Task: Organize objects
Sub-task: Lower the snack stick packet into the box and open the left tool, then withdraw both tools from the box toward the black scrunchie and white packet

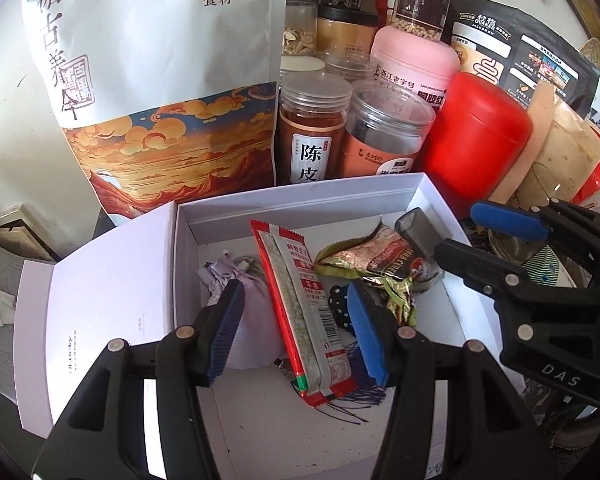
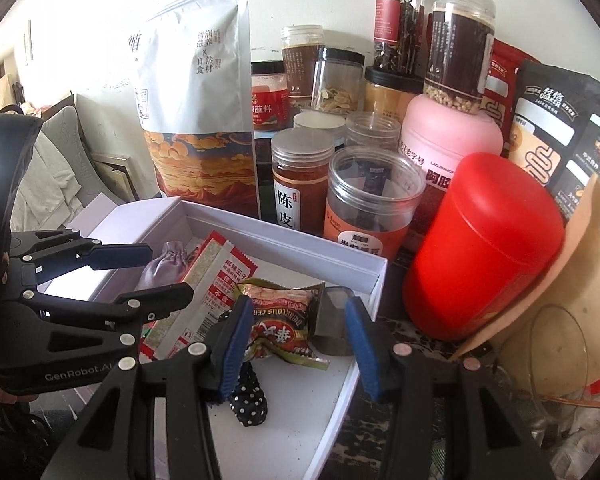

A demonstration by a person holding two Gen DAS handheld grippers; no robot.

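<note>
- White box [image 1: 300, 196] sits open on the desk, holding a red snack packet [image 1: 300, 300], a green wrapper [image 1: 380, 264], a lilac pouch [image 1: 248, 320] and a polka-dot bit [image 2: 248, 400].
- Left hand-held gripper [image 1: 294, 328] hovers part-open astride the red packet, gripping nothing.
- Right hand-held gripper [image 2: 296, 344], part-open, also empty above the green wrapper.
- Behind: jars [image 2: 300, 176], red canister [image 2: 484, 244], big bag [image 1: 160, 60] still crowded; I'd judge plenty left to sort.
</note>
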